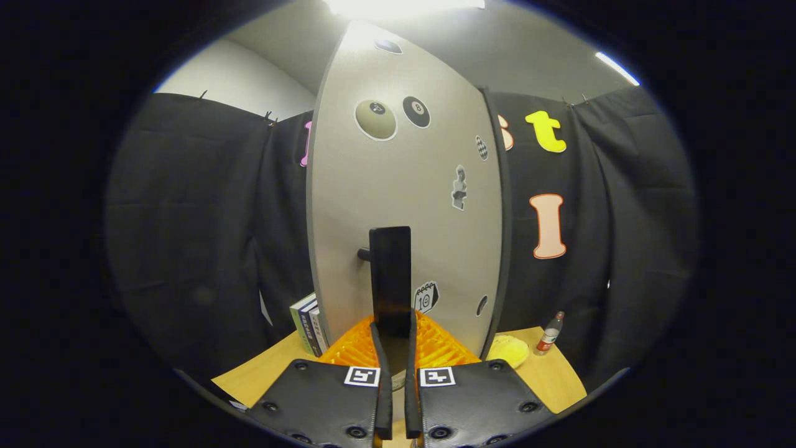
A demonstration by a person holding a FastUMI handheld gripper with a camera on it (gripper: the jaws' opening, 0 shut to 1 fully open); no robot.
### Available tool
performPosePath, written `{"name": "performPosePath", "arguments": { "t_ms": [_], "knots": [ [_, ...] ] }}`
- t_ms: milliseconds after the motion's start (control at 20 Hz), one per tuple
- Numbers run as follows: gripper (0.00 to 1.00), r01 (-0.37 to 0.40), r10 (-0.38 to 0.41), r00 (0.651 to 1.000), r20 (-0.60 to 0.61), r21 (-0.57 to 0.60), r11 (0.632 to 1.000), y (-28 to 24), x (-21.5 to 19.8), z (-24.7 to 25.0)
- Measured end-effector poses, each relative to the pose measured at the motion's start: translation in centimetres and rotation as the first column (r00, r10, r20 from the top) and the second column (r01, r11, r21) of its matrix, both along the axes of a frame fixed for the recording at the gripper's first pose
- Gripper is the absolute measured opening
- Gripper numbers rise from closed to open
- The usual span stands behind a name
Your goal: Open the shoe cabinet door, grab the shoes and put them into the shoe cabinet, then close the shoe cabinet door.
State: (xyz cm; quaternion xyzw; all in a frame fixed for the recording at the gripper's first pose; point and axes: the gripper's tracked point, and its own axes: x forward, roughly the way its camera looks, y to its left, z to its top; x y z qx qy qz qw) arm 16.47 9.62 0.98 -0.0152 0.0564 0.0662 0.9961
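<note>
While the gripper (393, 348) clamps the black handle (390, 280) between both fingers, the shoe cabinet door (404, 205) stands edge-close ahead; table (547, 379) room lies open either side.

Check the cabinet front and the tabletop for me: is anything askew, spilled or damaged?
Nothing stands out. The cabinet door looks intact, its stickers flat. The gripper has its fingers on either side of the dark handle. Books stand upright left of the cabinet; the bottle is upright, beside a yellow object. No spill is visible.
</note>
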Motion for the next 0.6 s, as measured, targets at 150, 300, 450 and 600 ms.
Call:
{"name": "performPosePath", "arguments": {
  "t_ms": [150,300,450,600],
  "knots": [
    [0.09,0.051,-0.051,0.999,0.002,0.007,0.999,-1.6,-0.6,0.0],
    [0.08,0.080,-0.080,0.997,0.010,-0.026,0.996,-3.3,-0.9,0.1],
    [0.08,0.114,-0.113,0.993,0.018,-0.039,0.993,-4.8,-1.1,0.3],
    [0.08,0.156,-0.154,0.987,0.053,-0.041,0.987,-6.1,-0.7,0.8]
  ]
}}
